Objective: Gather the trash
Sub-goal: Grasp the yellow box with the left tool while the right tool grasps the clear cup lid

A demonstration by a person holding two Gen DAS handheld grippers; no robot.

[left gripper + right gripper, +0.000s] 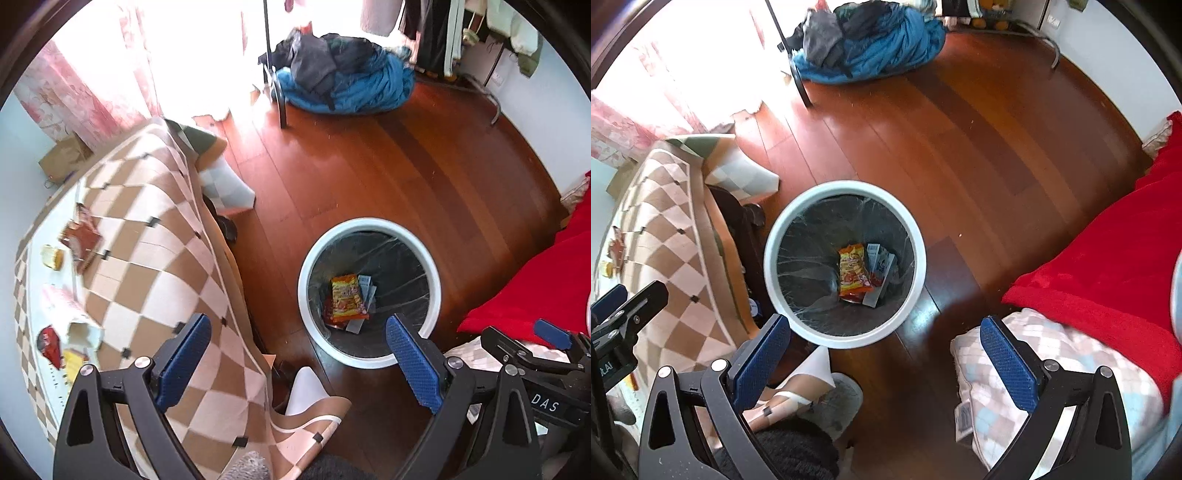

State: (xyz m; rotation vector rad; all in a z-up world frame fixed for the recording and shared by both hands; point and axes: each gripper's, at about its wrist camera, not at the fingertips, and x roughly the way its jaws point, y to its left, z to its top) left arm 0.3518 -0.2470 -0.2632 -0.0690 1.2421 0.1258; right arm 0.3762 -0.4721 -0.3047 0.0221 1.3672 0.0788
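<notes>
Right wrist view, worktop (665, 236) cut off at left, bin (845, 192) holding snack wrapper (853, 273) and cartons (881, 264), right gripper (886, 360) and left gripper (297, 356) both spread wide, empty

We see both wrist views looking steeply down from above; each shares the white bin (369, 291) (845, 264) and the wooden floor (424, 173) (979, 155).

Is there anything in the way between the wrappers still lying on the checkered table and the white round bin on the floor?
Nothing visible blocks it. The white round bin stands open-topped beside the checkered tablecloth, no lid. The red snack wrapper lies on the table. Both the left gripper and the right gripper are open and empty.
</notes>
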